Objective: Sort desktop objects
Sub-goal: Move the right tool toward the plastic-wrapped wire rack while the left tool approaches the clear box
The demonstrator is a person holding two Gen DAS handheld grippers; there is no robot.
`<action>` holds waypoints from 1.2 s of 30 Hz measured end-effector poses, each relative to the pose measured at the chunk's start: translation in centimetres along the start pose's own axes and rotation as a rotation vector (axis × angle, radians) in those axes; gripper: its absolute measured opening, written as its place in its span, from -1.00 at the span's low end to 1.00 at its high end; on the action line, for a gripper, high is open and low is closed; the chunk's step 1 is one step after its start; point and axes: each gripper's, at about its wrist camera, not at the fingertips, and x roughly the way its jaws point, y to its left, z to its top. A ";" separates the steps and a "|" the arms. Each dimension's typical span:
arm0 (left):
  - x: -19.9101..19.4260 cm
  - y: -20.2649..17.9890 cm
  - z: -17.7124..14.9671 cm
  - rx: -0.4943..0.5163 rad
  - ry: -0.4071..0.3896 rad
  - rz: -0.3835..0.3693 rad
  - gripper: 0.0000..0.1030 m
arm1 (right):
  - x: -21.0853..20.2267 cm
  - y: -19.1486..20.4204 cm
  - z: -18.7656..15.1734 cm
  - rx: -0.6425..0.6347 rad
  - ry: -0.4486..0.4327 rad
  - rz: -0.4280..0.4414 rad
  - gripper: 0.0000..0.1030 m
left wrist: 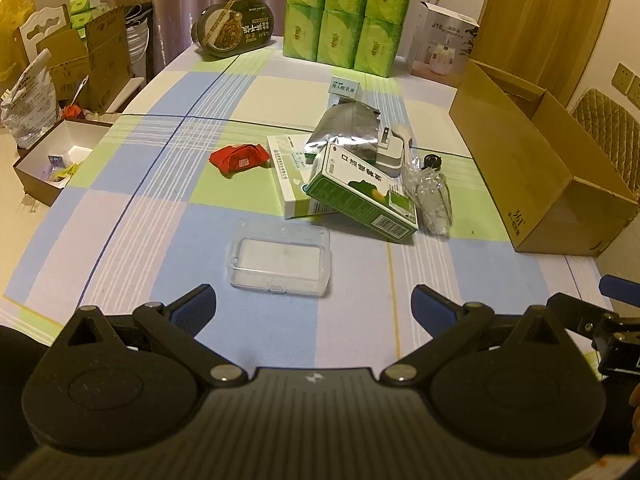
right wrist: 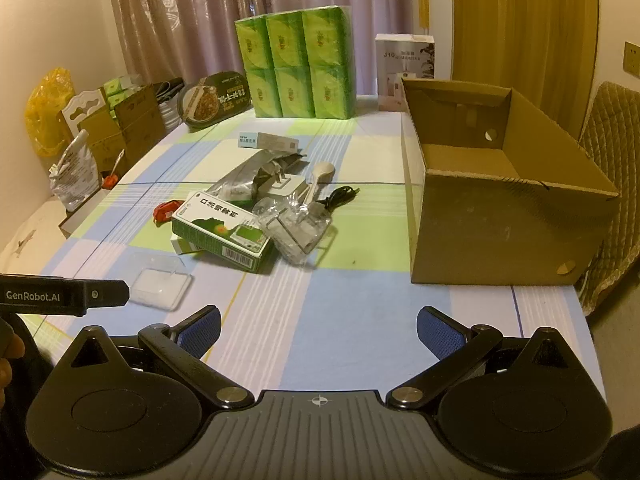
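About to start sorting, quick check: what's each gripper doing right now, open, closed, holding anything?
Left gripper: open, fingers wide apart, holding nothing.
Right gripper: open, fingers wide apart, holding nothing.

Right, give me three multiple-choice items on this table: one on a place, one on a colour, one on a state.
1. Where does the clear plastic case lie?
A. inside the cardboard box
B. on the tablecloth, nearest the grippers
C. on the tissue packs

2. What colour is the crumpled wrapper?
A. red
B. blue
C. black

3. How is the cardboard box?
A. taped shut
B. flattened
C. open, nothing visible inside

Answers: 1 B, it lies apart from the pile, just ahead of the left gripper. 2 A, plainly red. 3 C, its bare floor shows.
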 end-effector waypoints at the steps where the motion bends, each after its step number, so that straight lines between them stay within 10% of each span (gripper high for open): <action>1: 0.0 0.0 0.0 -0.001 0.001 -0.001 0.98 | 0.0 0.0 0.0 0.001 0.001 0.000 0.97; 36: 3.4 0.7 1.1 0.025 0.049 0.035 0.98 | 3.0 -0.7 0.6 0.078 0.064 0.047 0.97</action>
